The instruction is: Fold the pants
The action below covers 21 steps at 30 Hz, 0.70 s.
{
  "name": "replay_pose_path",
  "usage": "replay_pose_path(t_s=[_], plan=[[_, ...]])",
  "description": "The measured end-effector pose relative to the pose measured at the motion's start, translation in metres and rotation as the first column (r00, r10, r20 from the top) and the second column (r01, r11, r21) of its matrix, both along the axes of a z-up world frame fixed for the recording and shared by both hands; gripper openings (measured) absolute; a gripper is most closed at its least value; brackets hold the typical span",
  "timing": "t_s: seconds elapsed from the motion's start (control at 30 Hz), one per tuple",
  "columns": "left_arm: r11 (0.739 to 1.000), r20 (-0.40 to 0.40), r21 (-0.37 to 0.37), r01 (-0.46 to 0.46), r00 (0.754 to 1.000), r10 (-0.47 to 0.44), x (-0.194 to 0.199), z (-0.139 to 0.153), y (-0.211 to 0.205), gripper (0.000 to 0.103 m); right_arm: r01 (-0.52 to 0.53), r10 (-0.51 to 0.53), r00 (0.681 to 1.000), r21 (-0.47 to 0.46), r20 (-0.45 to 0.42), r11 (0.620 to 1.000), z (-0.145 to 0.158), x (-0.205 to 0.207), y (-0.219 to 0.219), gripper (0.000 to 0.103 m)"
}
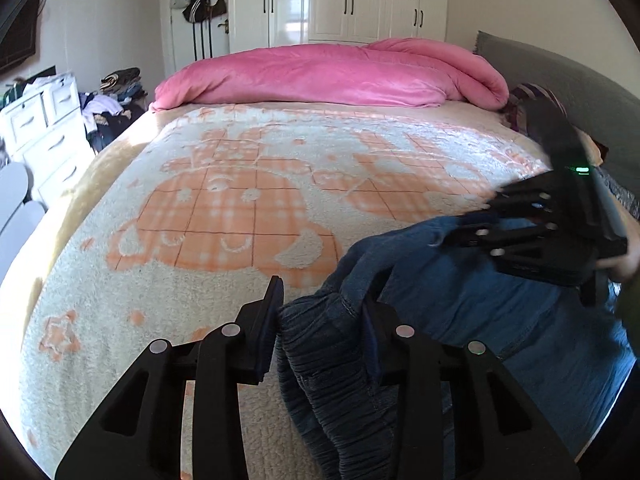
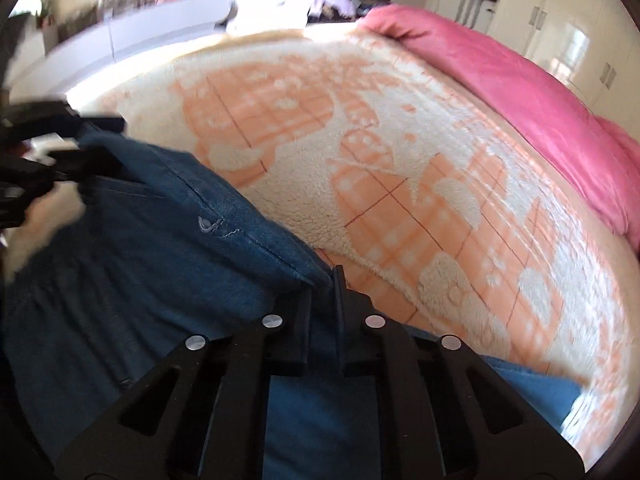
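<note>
Blue denim pants (image 1: 480, 304) lie bunched on the near right part of the bed's orange-and-cream blanket (image 1: 224, 208). My left gripper (image 1: 320, 300) is shut on the gathered elastic waistband, which hangs between its fingers. My right gripper (image 1: 476, 220) shows at the right of the left wrist view, pinching a raised fold of denim. In the right wrist view the pants (image 2: 168, 240) fill the lower left, and my right gripper (image 2: 322, 284) is shut on their folded edge. My left gripper (image 2: 80, 140) shows blurred at the far left, holding the cloth.
A pink duvet (image 1: 340, 72) is heaped along the far side of the bed. A grey headboard (image 1: 560, 76) stands at the right. White drawers (image 1: 44, 128) and a pile of clothes (image 1: 116, 100) are at the left; white wardrobes (image 1: 348, 0) line the back wall.
</note>
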<state>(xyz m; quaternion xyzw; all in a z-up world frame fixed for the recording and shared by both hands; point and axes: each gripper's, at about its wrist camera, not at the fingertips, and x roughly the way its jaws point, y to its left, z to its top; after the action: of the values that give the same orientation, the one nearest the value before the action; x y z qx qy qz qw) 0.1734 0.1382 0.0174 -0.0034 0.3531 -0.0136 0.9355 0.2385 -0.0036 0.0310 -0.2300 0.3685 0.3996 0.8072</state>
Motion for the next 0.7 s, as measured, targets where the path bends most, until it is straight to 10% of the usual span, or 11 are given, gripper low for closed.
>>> replay_pose_path(t_s=[0.37, 0.7], plan=[[0.995, 0.076, 0.080, 0.052, 0.995, -0.058, -0.037, 0.021, -0.027, 0.035, 0.092, -0.089, 0.996, 0.257, -0.024, 0.962, 0.046, -0.083, -0.070, 0.003], [0.991, 0.043, 0.106, 0.077, 0.996, -0.082, -0.095, 0.014, -0.040, 0.037, 0.041, -0.032, 0.999, 0.287, -0.037, 0.957, 0.031, -0.177, -0.088, 0.003]])
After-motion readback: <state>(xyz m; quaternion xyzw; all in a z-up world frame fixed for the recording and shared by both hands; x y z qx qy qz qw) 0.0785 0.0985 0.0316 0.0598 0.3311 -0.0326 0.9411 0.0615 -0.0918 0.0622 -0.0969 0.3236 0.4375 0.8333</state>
